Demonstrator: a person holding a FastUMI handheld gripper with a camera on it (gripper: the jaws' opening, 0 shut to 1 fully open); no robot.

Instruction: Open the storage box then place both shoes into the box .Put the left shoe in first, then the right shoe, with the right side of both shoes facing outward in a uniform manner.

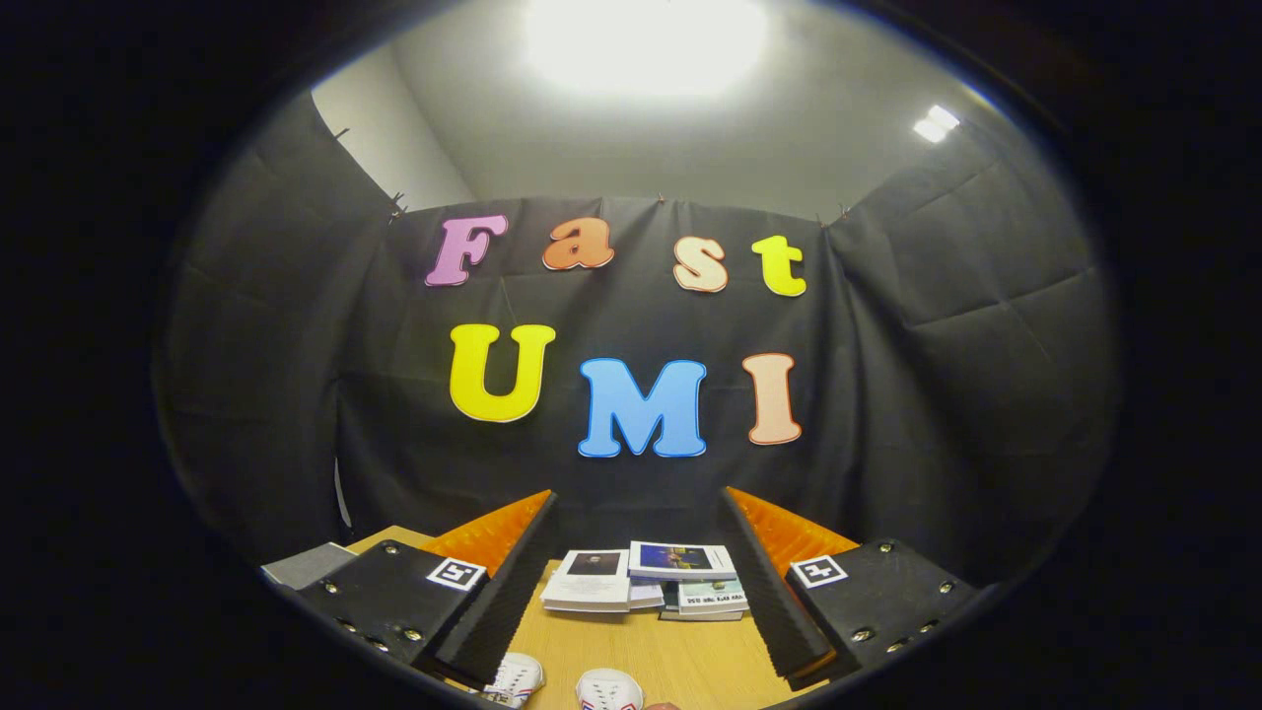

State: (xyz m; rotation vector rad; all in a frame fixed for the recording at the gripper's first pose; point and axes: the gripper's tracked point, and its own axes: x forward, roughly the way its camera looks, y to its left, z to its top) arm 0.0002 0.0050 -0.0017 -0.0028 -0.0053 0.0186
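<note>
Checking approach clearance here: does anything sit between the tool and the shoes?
Nothing visible. The open tool holds nothing; two white shoes lie on bare table between its fingers, nearer than the books beyond.

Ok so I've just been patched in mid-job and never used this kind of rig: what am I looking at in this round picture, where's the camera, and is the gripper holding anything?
There is no robot arm here. A person carries a hand-held two-finger gripper, and the camera rides on it, looking forward along the fingers. The two slanted blocks at the bottom are those fingers, spread wide apart with nothing held between them.

Beyond them is a wooden table. A few stacked books lie on it just ahead of the fingers, in front of the booth's black cloth wall. Nearest the camera, between the fingers, the toes of two white shoes peek into view. A grey flat thing sits beside the one finger; I cannot tell what it is.
</note>
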